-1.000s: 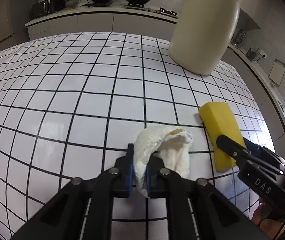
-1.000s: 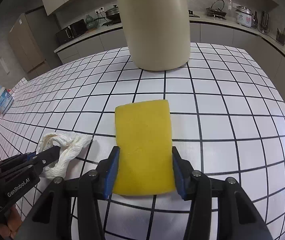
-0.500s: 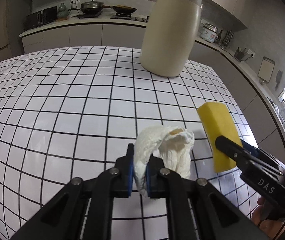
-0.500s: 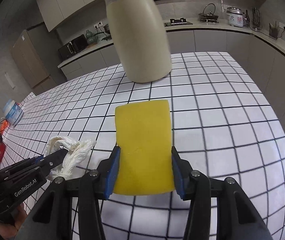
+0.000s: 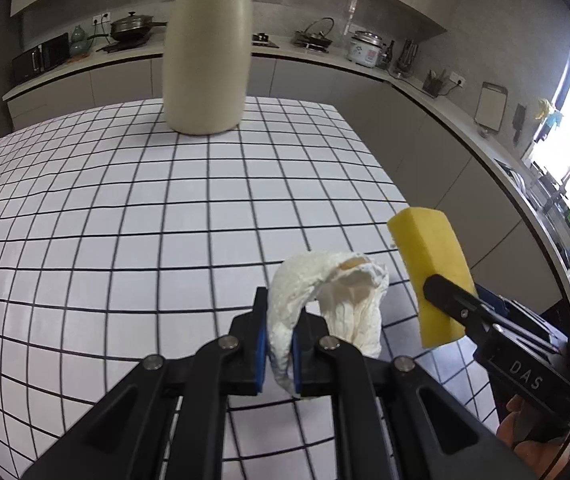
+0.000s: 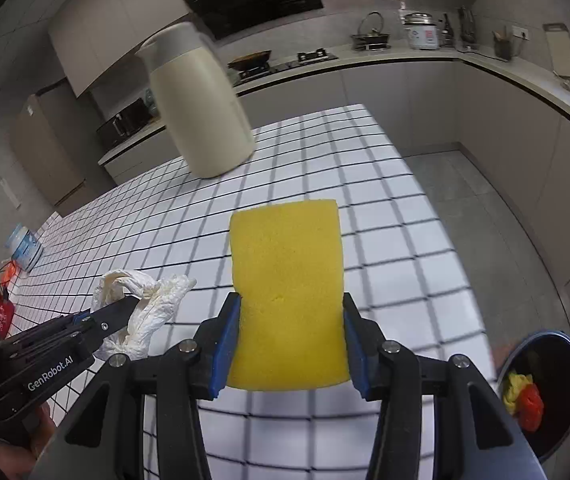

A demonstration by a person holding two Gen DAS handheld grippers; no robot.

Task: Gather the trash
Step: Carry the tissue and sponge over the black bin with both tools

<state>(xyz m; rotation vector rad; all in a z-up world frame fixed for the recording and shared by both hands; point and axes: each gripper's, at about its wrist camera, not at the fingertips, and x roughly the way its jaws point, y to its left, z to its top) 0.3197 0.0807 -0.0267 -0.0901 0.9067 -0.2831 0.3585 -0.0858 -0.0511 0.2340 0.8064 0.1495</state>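
My left gripper [image 5: 279, 344] is shut on a crumpled white paper towel [image 5: 333, 300] and holds it above the white tiled table [image 5: 125, 240]. The towel also shows in the right wrist view [image 6: 141, 308], pinched in the left gripper [image 6: 125, 312]. My right gripper [image 6: 291, 344] is shut on a yellow sponge [image 6: 287, 292], held above the table near its right edge. In the left wrist view the sponge [image 5: 431, 268] is to the right of the towel, in the right gripper [image 5: 449, 300].
A tall cream thermos jug [image 5: 207, 60] stands at the far end of the table [image 6: 201, 108]. A black trash bin [image 6: 541, 396] with yellow and red scraps stands on the floor at lower right. A small tub [image 6: 25, 246] and a red item [image 6: 3, 312] lie at the table's left.
Both grippers have lifted up and pulled back from the table with the towel and the sponge. The jug now looks farther away, and the trash bin has come into the right wrist view.
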